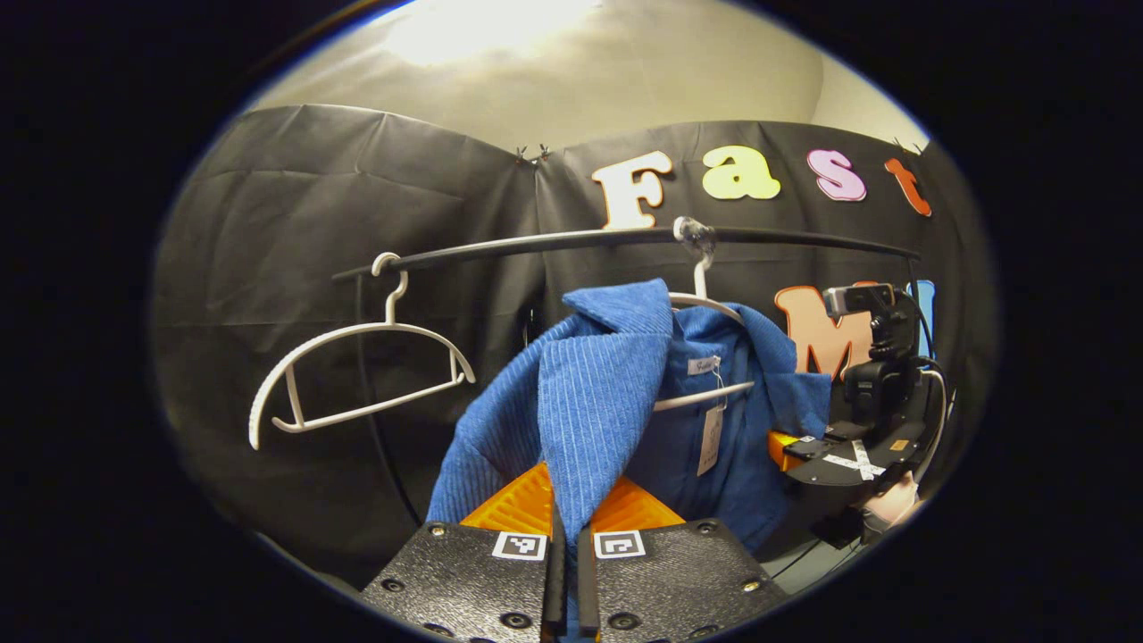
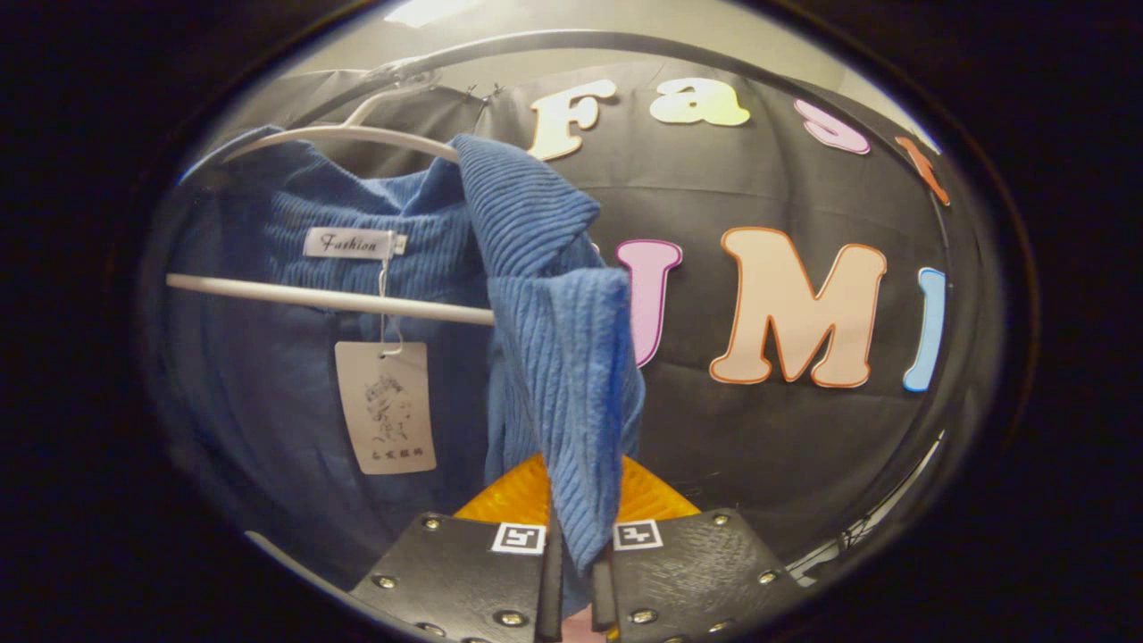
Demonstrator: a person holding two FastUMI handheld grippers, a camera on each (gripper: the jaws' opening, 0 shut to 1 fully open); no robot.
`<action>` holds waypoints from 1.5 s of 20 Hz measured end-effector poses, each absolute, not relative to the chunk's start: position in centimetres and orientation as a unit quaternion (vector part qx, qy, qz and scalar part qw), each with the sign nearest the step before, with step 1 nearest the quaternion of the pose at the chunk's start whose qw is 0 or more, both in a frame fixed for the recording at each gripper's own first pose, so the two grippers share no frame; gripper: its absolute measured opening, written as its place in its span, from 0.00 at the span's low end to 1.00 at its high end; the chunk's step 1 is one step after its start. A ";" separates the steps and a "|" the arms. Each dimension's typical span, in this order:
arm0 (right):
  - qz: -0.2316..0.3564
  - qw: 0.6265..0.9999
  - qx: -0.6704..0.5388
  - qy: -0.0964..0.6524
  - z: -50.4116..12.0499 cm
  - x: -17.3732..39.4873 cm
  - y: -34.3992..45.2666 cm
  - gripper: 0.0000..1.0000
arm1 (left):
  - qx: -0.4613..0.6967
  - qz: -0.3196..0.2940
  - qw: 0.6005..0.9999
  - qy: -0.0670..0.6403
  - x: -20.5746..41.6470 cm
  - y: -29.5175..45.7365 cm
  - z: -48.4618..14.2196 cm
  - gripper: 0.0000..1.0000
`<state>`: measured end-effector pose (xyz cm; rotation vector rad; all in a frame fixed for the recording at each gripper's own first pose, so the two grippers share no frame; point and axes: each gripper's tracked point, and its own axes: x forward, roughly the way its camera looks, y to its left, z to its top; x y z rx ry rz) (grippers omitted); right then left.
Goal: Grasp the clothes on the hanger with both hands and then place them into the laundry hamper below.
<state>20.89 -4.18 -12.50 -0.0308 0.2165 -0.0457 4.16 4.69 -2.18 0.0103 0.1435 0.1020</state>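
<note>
Clothes [image 1: 589, 393] on the rail are one blue ribbed garment, hung on a white hanger [image 1: 705, 393] whose hook sits over the dark rail [image 1: 580, 241]. In the left gripper view the garment hangs right of centre, its left front flap pulled forward and down into the left gripper [image 1: 564, 536]. The two fingers stand almost together with the cloth pinched between them, so the claw is closed on the fabric. To the left on the same rail hangs an empty white hanger [image 1: 357, 375], well apart from the garment, with bare black wall behind and open room between the two hangers. At the right edge the other gripper [image 1: 871, 420] is seen close beside the garment's far side, with a bit of a hand [image 1: 888, 505] under it. A paper tag [image 1: 711, 438] dangles inside the collar.

In the right gripper view the garment fills the left half, its collar draped over the hanger's shoulder and the crossbar [image 2: 330, 299] running across the inner back. One ribbed front edge folds over and drops straight down into the right gripper [image 2: 576, 545], whose fingers are nearly closed with the cloth held between them. A sewn label [image 2: 353, 243] and the hanging tag [image 2: 386, 406] show inside. Right of the flap lies open space up to the black wall. The rail [image 2: 554, 40] arches close overhead.
</note>
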 end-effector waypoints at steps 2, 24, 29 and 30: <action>-0.026 0.994 -0.015 0.103 -11.8 20.9 -4.9 0.13 | -0.002 0.059 0.996 0.066 3.9 5.3 -1.2 0.04; -0.064 0.997 -0.024 0.036 -4.6 23.1 -10.6 0.17 | -0.018 0.121 0.992 0.009 3.9 12.9 7.0 0.05; -0.072 0.996 -0.035 0.025 -3.6 24.3 -11.6 0.12 | 0.003 0.128 0.992 -0.009 4.7 14.8 9.1 0.03; -0.073 0.997 -0.030 0.024 -3.3 24.8 -11.9 0.08 | 0.002 0.128 0.992 -0.011 5.0 15.0 9.3 0.05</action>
